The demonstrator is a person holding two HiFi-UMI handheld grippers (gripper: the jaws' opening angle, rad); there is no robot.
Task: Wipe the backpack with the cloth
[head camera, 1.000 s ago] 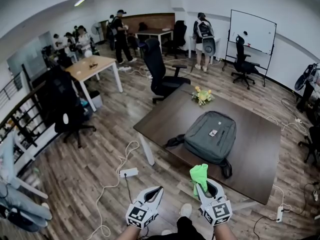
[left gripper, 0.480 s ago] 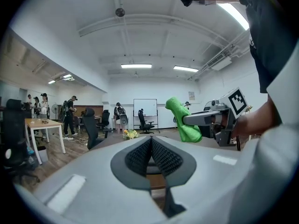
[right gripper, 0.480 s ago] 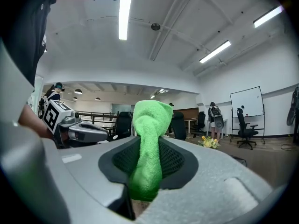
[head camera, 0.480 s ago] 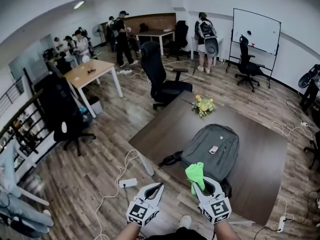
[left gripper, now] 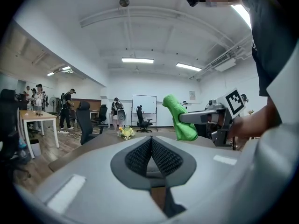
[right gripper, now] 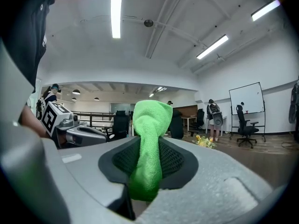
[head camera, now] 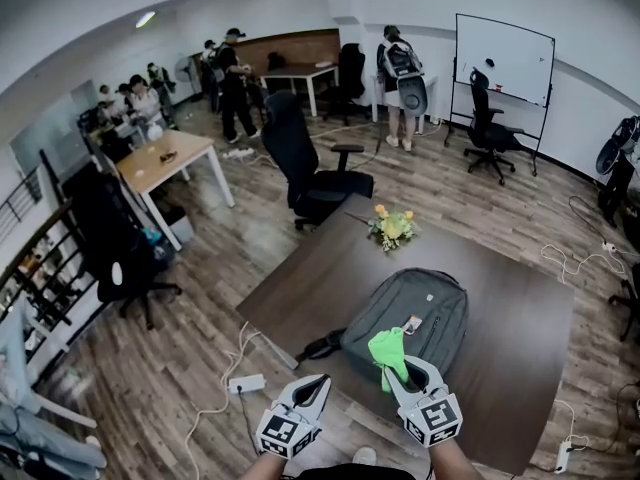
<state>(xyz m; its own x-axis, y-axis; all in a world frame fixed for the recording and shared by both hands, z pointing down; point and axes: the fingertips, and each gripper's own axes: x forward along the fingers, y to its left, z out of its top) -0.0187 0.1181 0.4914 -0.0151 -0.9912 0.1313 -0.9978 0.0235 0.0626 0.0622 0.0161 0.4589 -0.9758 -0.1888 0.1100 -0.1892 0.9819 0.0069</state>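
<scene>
Right gripper view: right claw (right gripper: 148,160) clamped on the green cloth (right gripper: 150,120). The jaws pinch its lower part, and a bunched tuft stands up past the tips.

Left gripper view: left claw (left gripper: 152,148) closed, pads meeting, nothing between them. The cloth shows side-on here, apparently held up in the air.

Head view: both claws low in front of the person, at the near edge of the dark counter (head camera: 510,308). The grey backpack (head camera: 415,308) lies flat mid-counter. The cloth's tuft overlaps the pack's near end in the picture; contact cannot be told. Flowers (head camera: 392,226) sit beyond the pack, near the far edge.

Judgement: approach step, wiping not yet begun. Next move calls for tipping the right claw down until the free tuft presses on the pack's top panel, then stroking across it. The left claw may need to steady the pack, which looks light enough to slide.
</scene>
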